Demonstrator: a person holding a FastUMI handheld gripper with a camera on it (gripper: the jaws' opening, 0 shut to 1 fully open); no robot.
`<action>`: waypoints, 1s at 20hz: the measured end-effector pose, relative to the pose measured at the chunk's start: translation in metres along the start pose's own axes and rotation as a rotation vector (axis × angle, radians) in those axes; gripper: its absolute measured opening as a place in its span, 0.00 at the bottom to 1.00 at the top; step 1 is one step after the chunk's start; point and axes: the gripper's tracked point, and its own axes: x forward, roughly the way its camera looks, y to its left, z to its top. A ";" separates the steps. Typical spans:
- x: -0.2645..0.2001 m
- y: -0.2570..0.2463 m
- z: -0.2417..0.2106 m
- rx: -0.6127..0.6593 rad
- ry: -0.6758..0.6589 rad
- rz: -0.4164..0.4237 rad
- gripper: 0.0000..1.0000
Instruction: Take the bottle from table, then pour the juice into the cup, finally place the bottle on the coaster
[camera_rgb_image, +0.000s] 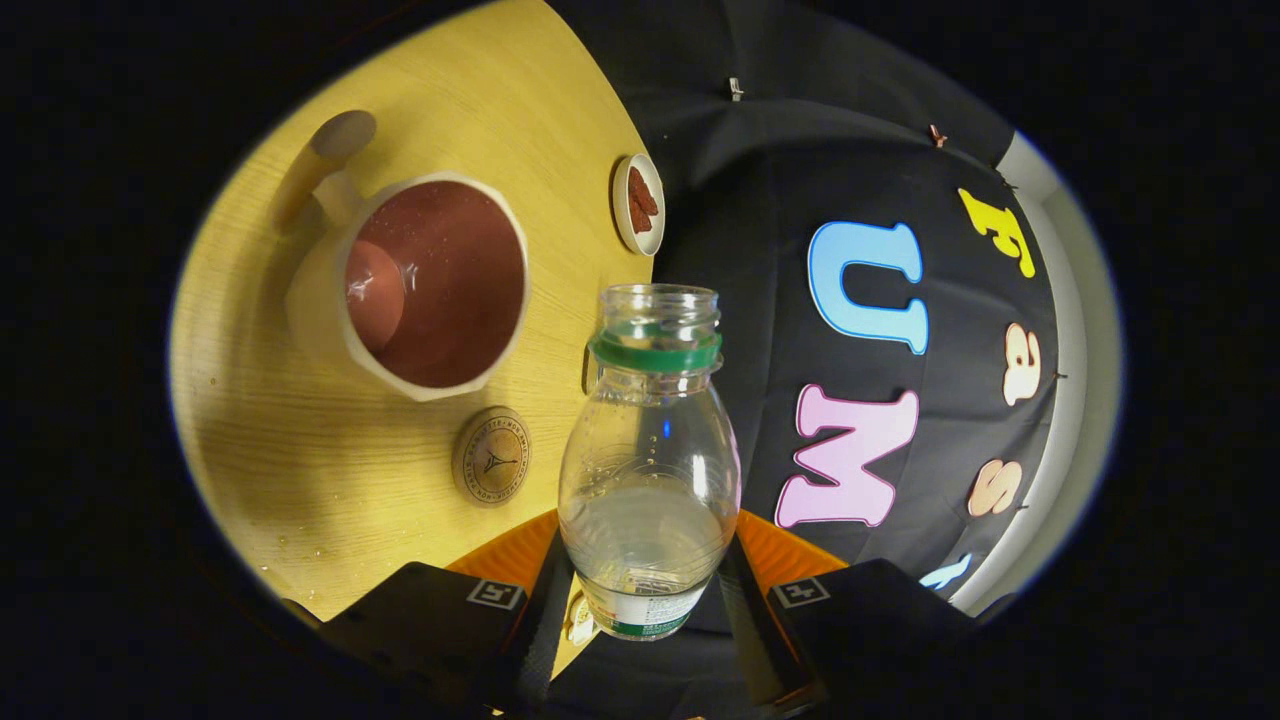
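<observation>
Clear uncapped bottle (648, 460), green neck ring, a little liquid inside, clamped between both fingers of the tongs (645, 600).

**Gripper clamped, held tilted**

I see my gripper (645, 610) at the bottom centre of the frame, both fingers (545, 620) pressed against the sides of the bottle (648, 470), held tilted above the table.
</observation>
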 end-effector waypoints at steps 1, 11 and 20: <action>0.002 0.000 0.000 -0.017 -0.004 0.001 0.75; 0.010 0.006 -0.005 -0.143 -0.031 0.002 0.75; 0.012 0.007 0.000 -0.227 -0.057 0.006 0.75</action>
